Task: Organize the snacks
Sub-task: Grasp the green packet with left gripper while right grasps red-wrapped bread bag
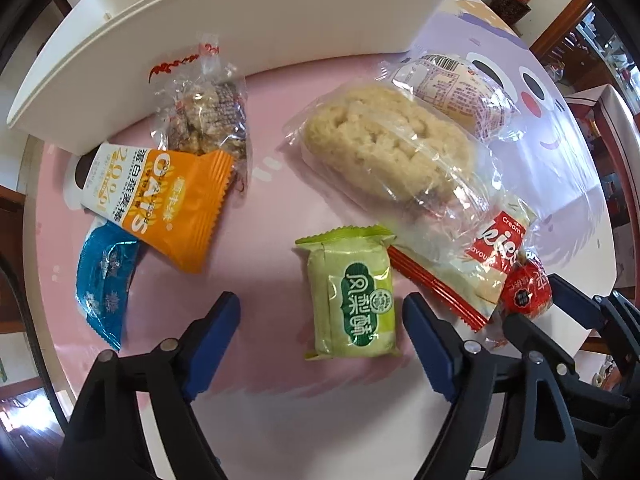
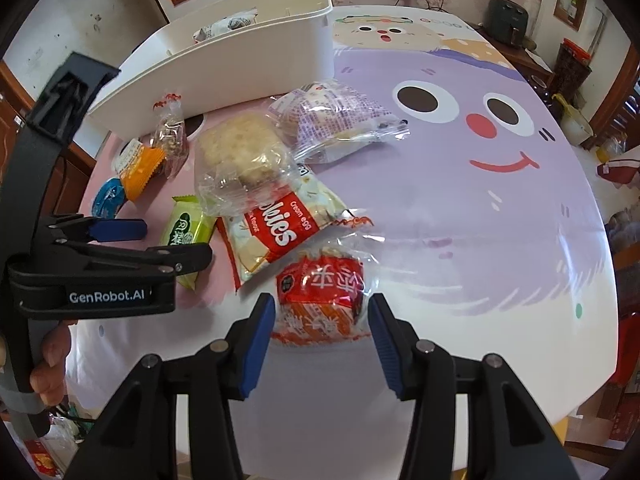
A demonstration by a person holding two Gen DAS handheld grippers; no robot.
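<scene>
A green pineapple-cake packet [image 1: 352, 300] lies flat on the pink part of the tablecloth. My left gripper [image 1: 320, 314] points down over it and is open; the packet lies between the blue pads, nearer the right one, with neither pressing it. In the right wrist view the left gripper [image 2: 176, 242] straddles the same green packet [image 2: 188, 226]. A red-wrapped snack [image 2: 320, 280] lies near the table's front. My right gripper [image 2: 320, 316] is open around its near end, pads close beside the wrapper. From the left wrist view the right gripper [image 1: 540, 308] flanks the red snack [image 1: 524, 292].
A white bin [image 1: 240, 40] stands at the back with a packet inside [image 2: 224, 26]. Loose on the cloth are an orange oats packet [image 1: 172, 204], a blue packet [image 1: 104, 280], a clear brittle bag [image 1: 208, 112], a large rice-cake bag [image 1: 384, 144], a cookies packet [image 2: 280, 232] and a printed bun packet [image 2: 336, 120].
</scene>
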